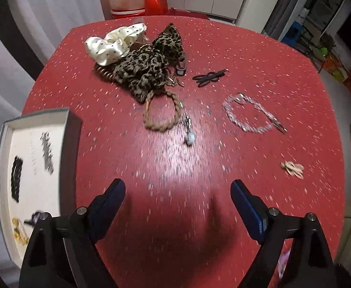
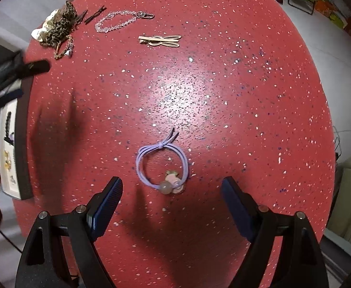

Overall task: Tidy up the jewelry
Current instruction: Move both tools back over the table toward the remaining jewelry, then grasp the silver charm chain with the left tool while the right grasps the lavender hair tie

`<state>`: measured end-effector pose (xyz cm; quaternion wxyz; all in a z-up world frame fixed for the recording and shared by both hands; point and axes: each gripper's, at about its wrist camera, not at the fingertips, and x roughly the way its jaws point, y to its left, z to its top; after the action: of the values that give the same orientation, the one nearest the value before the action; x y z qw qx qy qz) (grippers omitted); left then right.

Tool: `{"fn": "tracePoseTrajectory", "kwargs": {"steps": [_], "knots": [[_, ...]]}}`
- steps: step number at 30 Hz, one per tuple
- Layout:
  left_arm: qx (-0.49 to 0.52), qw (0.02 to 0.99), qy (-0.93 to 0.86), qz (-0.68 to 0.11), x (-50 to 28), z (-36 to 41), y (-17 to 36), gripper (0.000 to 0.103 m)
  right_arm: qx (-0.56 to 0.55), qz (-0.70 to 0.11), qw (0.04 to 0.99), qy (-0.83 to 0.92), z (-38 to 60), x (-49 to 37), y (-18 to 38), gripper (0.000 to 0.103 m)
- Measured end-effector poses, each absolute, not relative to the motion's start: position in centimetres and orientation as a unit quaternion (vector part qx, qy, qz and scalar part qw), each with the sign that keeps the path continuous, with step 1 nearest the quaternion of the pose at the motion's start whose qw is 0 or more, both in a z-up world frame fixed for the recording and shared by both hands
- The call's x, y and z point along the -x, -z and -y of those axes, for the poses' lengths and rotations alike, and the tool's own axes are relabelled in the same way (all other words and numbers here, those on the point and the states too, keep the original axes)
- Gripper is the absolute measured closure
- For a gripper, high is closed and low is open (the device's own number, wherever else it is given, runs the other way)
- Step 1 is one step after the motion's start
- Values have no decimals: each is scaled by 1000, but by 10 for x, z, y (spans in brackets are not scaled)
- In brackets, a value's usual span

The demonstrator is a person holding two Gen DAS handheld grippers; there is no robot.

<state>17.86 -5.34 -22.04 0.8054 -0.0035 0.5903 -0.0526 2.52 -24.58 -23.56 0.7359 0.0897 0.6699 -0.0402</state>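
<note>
The left wrist view is smeared by motion, so small pieces there are hard to read. The left gripper (image 1: 178,189) stands wide open over bare red table (image 1: 271,60), nothing between its fingers. A grey tray (image 1: 70,129) at its left is partly cut off by the gripper body; the dark and gold pieces inside it are too blurred to name. Beyond the fingers lie a braided tie (image 1: 162,112) with a small charm (image 1: 188,132) beside it, a clear bead chain (image 1: 249,114) to the right, and a pale clip (image 1: 293,168) nearer on the right. Farther back sits a heap of scrunchies (image 1: 142,57), leopard over cream, hiding what lies beneath, with black clips (image 1: 209,76) just beside it.

The right gripper (image 2: 173,192) is also wide open and empty. A lilac hair tie (image 2: 161,163) with beads lies flat just ahead of and between its fingertips, touching neither. Farther off are the pale clip (image 2: 160,40), the chain (image 2: 120,21) and the scrunchies (image 2: 58,28). At the left edge the other gripper shows only as a dark blur.
</note>
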Motion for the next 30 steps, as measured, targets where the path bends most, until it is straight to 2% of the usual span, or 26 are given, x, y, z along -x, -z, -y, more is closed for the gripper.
{"fn": "tracePoseTrajectory", "kwargs": {"steps": [1,7,10,12,17,20,21,23,24,30], "knots": [[0,806,52,-590,-184,56,224,21,-86,-670,736,39,245,-25,237,16],[-11,806,56,-589,-207,66,240,22,-58,-667,743,31,236,-24,245,16],[-17,803,60,-592,-217,71,248,37,-54,-665,744,30,231,-23,248,16],[-20,803,60,-593,-222,74,253,43,-54,-664,745,32,228,-22,250,16],[-33,809,63,-583,-230,82,255,44,-59,-663,745,33,229,-20,252,16],[-35,812,66,-578,-233,86,253,57,-60,-664,744,33,228,-17,254,16],[-37,813,67,-577,-233,88,252,66,-60,-664,744,33,227,-15,254,16],[-39,814,70,-575,-234,91,251,76,-60,-665,744,33,228,-15,256,16],[-42,814,69,-575,-235,95,250,91,-60,-665,744,33,227,-14,256,16],[-35,823,83,-561,-219,101,234,91,-55,-663,746,34,229,-17,257,16]]}}
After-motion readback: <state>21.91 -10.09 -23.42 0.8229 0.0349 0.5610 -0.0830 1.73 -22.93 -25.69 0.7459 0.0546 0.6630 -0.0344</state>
